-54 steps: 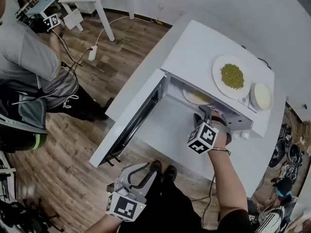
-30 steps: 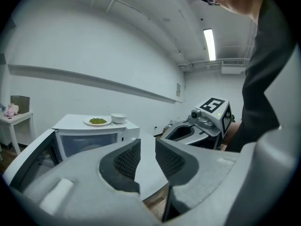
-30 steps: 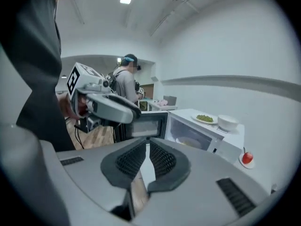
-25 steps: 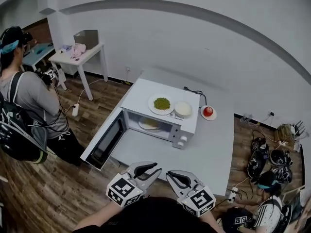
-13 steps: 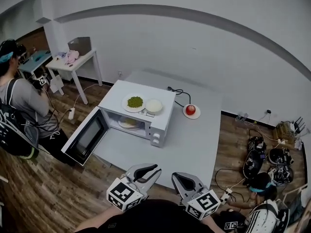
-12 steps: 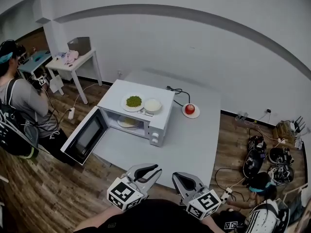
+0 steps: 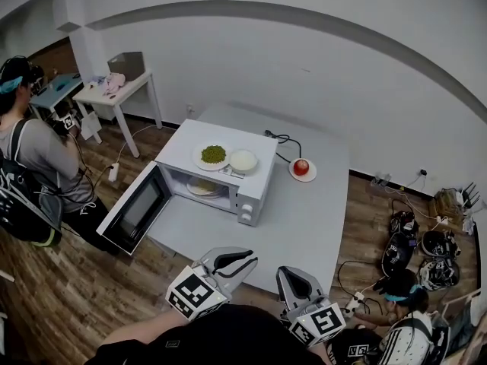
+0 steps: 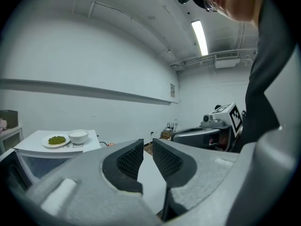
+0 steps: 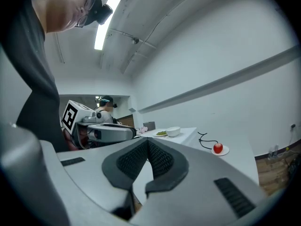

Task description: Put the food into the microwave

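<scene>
Fingers (image 8: 128, 160) empty: left gripper (image 8: 147, 147) just-narrowed, right gripper (image 9: 147, 147) together

Right tool (image 7: 288, 274), earlier reaching into the open microwave (image 7: 245, 202), now drawn back beside the left tool (image 7: 249, 259), off the table's (image 7: 304, 219) near edge. Right jaws closed together; left jaws have just been narrowing, nothing between them.

One microwave (image 7: 248, 202); three plates (image 7: 198, 157) (image 7: 195, 188) (image 7: 292, 171); one bowl (image 7: 243, 160); one apple (image 7: 301, 166)
</scene>
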Demonstrator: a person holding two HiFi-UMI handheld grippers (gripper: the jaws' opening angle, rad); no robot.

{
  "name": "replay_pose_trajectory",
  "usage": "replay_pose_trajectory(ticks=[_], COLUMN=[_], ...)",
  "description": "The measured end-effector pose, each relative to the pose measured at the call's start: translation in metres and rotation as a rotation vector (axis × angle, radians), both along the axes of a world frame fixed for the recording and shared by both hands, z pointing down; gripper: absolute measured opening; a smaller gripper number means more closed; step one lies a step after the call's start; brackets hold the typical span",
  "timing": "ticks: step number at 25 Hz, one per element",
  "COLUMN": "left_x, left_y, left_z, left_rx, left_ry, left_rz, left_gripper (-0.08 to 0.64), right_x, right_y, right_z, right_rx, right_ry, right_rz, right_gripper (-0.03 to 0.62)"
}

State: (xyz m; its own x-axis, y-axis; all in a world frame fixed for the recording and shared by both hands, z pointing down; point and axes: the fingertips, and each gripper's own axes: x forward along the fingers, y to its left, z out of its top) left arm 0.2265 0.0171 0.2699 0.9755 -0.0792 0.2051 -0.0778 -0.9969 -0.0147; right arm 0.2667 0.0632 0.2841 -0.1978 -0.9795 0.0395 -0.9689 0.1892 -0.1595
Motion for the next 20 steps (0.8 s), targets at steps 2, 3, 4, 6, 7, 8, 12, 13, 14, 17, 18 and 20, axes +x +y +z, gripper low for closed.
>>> replay_pose_trajectory(ticks=[2,3,4,6,7,8,12,13,14,17,18,20], left_x=[-0.006,-0.009,-0.011,-0.013,-0.014,-0.015,-0.021,-0.022,-0.023,-0.022,-0.022,-0.022], left_y=[-0.008,-0.011,-0.015,-0.017,-0.016,-0.016,-0.023,-0.025,-0.025,-0.024,-0.024,-0.026], left_z=[-0.002,-0.001,-0.001,0.0,0.0,-0.001,0.004,0.005,0.006,0.005,0.006,0.009], left_rx=[0.003,0.002,0.0,-0.002,-0.003,-0.004,-0.029,-0.035,-0.039,-0.047,-0.049,-0.051], left_ry=[0.003,0.006,0.009,0.012,0.013,0.016,0.023,0.023,0.025,0.033,0.033,0.031], left_rz=[0.0,0.0,0.002,0.014,0.022,0.029,0.028,0.025,0.026,0.031,0.03,0.026], left_gripper=[0.066,0.066,0.064,0.064,0.064,0.064,0.064,0.064,0.064,0.064,0.064,0.064], right_x=[-0.008,-0.011,-0.013,-0.015,-0.017,-0.019,-0.028,-0.029,-0.028,-0.026,-0.027,-0.028], right_y=[-0.006,-0.009,-0.011,-0.014,-0.015,-0.016,-0.022,-0.023,-0.023,-0.023,-0.024,-0.025], right_z=[0.0,0.001,0.002,0.004,0.004,0.004,0.006,0.005,0.006,0.007,0.007,0.009], right_rx=[-0.025,-0.034,-0.032,-0.027,-0.036,-0.052,-0.081,-0.076,-0.069,-0.079,-0.087,-0.099], right_ry=[0.008,0.009,0.006,-0.004,-0.007,-0.004,0.034,0.033,0.029,0.02,0.019,0.017], right_rz=[0.006,0.009,0.013,0.022,0.024,0.025,0.022,0.026,0.029,0.031,0.029,0.025], right_gripper=[0.014,0.014,0.014,0.014,0.014,0.014,0.014,0.014,0.014,0.014,0.014,0.014])
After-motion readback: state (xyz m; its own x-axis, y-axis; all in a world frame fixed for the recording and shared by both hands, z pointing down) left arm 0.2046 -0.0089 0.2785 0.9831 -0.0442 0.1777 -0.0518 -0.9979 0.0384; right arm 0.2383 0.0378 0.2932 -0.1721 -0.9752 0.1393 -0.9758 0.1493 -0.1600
